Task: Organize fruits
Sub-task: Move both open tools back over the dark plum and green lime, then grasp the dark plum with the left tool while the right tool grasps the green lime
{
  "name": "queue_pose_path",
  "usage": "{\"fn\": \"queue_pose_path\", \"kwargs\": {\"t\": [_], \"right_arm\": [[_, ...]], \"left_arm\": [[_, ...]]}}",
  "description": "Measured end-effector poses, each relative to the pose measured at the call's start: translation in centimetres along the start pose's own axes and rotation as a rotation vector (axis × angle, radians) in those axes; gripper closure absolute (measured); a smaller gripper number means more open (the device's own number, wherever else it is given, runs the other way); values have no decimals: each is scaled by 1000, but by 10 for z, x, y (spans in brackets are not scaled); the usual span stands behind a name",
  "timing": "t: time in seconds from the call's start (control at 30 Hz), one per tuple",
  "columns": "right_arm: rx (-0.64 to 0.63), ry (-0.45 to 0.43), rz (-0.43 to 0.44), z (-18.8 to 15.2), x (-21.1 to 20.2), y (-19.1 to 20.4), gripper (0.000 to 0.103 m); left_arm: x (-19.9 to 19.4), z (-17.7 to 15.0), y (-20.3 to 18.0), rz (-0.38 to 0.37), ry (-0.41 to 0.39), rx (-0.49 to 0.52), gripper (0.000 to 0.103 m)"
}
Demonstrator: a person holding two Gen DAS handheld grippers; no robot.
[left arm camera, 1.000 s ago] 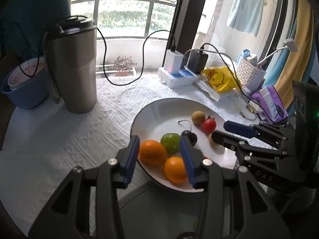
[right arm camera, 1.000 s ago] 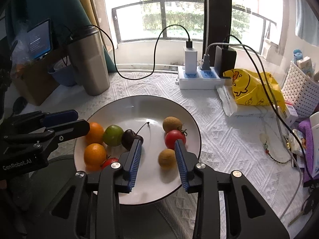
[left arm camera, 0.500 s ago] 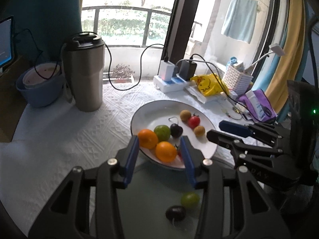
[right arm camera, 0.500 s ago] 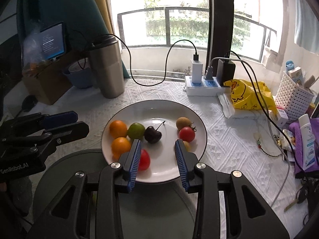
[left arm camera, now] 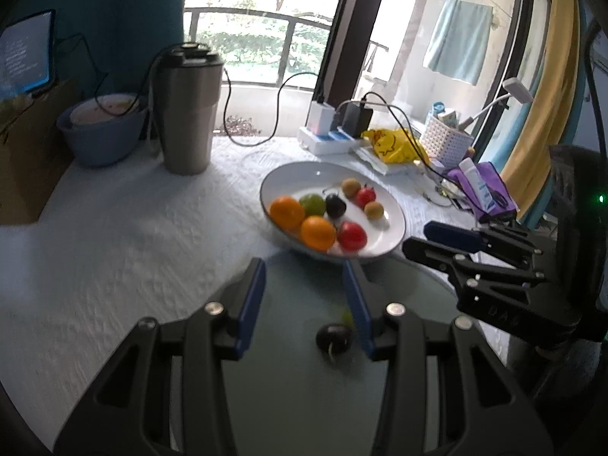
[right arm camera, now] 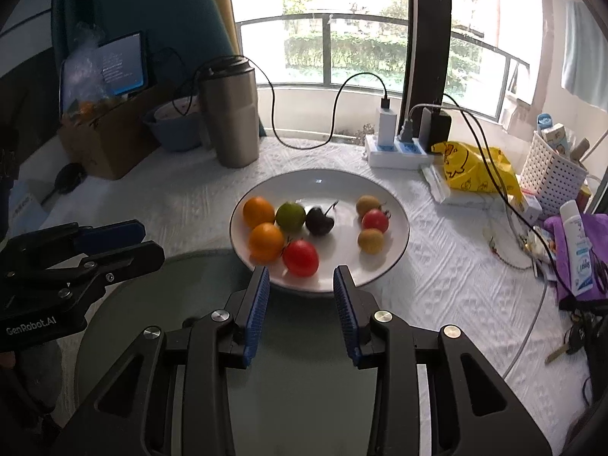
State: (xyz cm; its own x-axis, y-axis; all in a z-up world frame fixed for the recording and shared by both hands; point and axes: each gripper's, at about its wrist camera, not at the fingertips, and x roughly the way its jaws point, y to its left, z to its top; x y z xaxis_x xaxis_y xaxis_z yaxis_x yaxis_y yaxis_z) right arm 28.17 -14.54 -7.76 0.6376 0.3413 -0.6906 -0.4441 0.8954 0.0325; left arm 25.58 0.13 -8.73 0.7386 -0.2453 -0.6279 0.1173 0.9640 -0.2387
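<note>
Claws both hover short of the white plate (right arm camera: pixel 395 254), over a dark round tray (left arm camera: pixel 288 380). Left claw (left arm camera: pixel 304 285) is spread and empty; right claw (right arm camera: pixel 302 285) is likewise spread and empty. Plate holds two oranges (right arm camera: pixel 258 211), a green fruit (right arm camera: pixel 290 216), a cherry (right arm camera: pixel 320 220) and tomatoes (right arm camera: pixel 300 257). Behind the plate stand a steel tumbler (right arm camera: pixel 231 114) and power strip (right arm camera: pixel 395 154). Another dark cherry (left arm camera: pixel 334 338) lies on the tray, just inside the left claw's right finger.

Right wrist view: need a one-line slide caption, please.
Open right claw hovers at a white plate of small fruit, left claw alongside.
</note>
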Motion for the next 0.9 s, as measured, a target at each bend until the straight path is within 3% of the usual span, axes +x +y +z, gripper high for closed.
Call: {"fn": "queue_pose_path", "kwargs": {"t": [0.27,0.33,0.4,0.47,0.7,0.83,0.9], "right_arm": [[16,14,10,-19,-1,5,66],[21,17,15,-23,-1,5,66],[27,20,19,-28,0,3,66],[34,29,22,-32,2,0,66],[68,40,25,-42,6,-17,66],[86,38,35,-46,4,-23,66],[83,36,42,-47,4,-23,66]], "left_arm": [[1,-22,-2,-3,43,3,57],[4,-26,-5,-6,54,6,54],[8,-30,-9,-12,66,8,43],[12,-32,-14,-17,79,9,38],[33,-36,-26,5,135,42,37],[41,-38,-31,18,156,79,40],[45,-39,-33,30,172,101,59]]}}
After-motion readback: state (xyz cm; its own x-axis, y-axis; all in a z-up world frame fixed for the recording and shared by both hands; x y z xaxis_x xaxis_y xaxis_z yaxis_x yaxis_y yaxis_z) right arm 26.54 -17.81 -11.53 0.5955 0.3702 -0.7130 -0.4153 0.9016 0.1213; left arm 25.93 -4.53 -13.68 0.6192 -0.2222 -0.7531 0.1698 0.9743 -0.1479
